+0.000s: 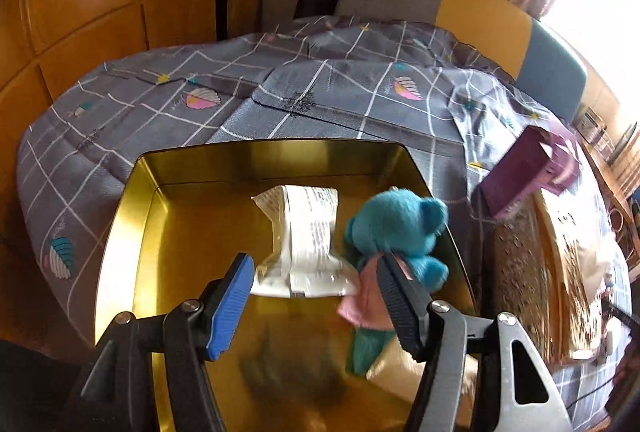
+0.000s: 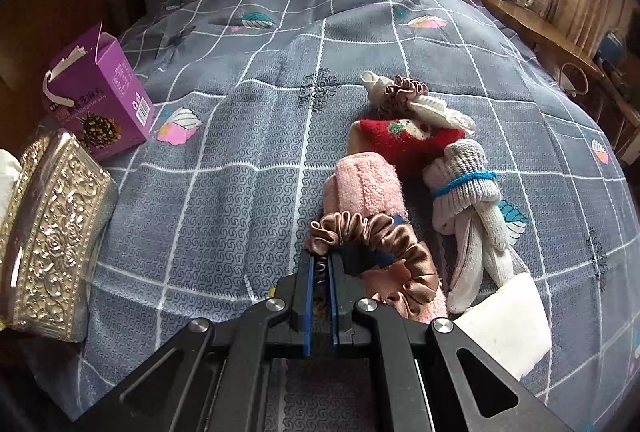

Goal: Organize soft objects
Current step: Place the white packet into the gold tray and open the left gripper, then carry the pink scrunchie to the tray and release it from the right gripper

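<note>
- gold metal tin [image 1: 132, 216], open and shallow, sits on a bed with a grey quilt [image 1: 160, 103] printed with a white grid and leaves.
- inside the tin lies a white plastic packet with printed text [image 1: 308, 240], and beside it a teal plush bear in a pink skirt [image 1: 396, 232], close to the tin's right wall.
- left claw [image 1: 316, 292] stands wide open above the tin; its blue-padded finger is at the packet's near corner and its black finger overlaps the bear's pink skirt, with no pad pressing on either.
- right claw [image 2: 320, 264] is closed, pinching a brown satin scrunchie [image 2: 384, 248] that lies over a rolled pink towel [image 2: 368, 183].
- just beyond the towel lie a red knitted sock with a face pattern [image 2: 404, 139], a grey and white knit glove bound with a blue band [image 2: 464, 183], and a smaller mauve scrunchie [image 2: 400, 91] around a white piece.
- a purple carton with a torn top [image 2: 108, 99] stands at the left, next to an embossed silver box [image 2: 52, 232].
- a white block [image 2: 508, 324] sits at the right near the claw.
</note>
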Motion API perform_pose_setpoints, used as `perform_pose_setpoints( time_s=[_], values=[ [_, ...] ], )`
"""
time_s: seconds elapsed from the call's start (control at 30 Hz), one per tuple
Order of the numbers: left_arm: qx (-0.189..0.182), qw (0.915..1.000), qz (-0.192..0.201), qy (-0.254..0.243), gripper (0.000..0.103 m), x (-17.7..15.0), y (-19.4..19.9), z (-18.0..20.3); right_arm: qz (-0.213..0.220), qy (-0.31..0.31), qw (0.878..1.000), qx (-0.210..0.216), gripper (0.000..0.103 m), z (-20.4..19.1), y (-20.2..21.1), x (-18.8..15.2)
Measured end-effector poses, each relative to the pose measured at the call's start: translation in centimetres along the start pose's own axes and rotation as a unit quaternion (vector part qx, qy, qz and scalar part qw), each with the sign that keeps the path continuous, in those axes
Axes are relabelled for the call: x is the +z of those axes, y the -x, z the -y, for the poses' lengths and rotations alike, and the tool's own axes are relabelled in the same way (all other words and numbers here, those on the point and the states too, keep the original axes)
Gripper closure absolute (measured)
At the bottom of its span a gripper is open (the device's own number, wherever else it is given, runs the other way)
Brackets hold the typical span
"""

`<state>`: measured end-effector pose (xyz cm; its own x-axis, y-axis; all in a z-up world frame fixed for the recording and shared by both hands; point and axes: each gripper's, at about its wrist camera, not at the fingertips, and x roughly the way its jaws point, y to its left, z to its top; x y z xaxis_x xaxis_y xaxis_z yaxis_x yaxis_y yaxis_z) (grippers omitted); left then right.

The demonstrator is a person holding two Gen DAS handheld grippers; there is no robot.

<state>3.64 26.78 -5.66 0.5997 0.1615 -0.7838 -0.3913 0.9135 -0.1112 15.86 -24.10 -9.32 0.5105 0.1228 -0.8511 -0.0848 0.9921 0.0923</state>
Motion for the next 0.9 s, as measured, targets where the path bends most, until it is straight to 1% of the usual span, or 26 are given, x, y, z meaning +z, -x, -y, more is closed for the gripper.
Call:
perform_pose_setpoints(
  time_s=[0.2, 0.4, 0.53, 0.7, 0.8, 0.9],
  values=[
    [-0.012, 0.9997, 0.008, -0.020, 0.039, -1.9, 1.8, 0.9, 0.011, -0.039, 0.999, 0.031, 0.097, 0.0, 0.6, 0.7],
    [-0.017, 0.9988, 0.016, -0.044, 0.038, -3.0, 2.9, 1.7, 0.024, -0.040, 0.998, 0.038, 0.097, -1.6, 1.5, 3.1],
    [-0.016, 0.9984, 0.021, -0.051, 0.038, -3.4, 3.4, 1.9, 0.037, -0.025, 0.998, 0.043, 0.097, -3.8, 2.4, 5.4],
    [-0.020, 0.9979, 0.024, -0.056, 0.038, -3.9, 4.0, 1.9, 0.063, -0.002, 0.997, 0.053, 0.097, -7.4, 4.1, 8.7],
    [-0.021, 0.9976, 0.025, -0.060, 0.038, -4.2, 4.1, 1.9, 0.084, 0.016, 0.994, 0.069, 0.097, -10.3, 5.6, 10.8],
    [-0.024, 0.9975, 0.024, -0.062, 0.038, -4.4, 4.2, 1.8, 0.107, 0.041, 0.989, 0.095, 0.097, -13.8, 7.6, 12.4]
  ],
)
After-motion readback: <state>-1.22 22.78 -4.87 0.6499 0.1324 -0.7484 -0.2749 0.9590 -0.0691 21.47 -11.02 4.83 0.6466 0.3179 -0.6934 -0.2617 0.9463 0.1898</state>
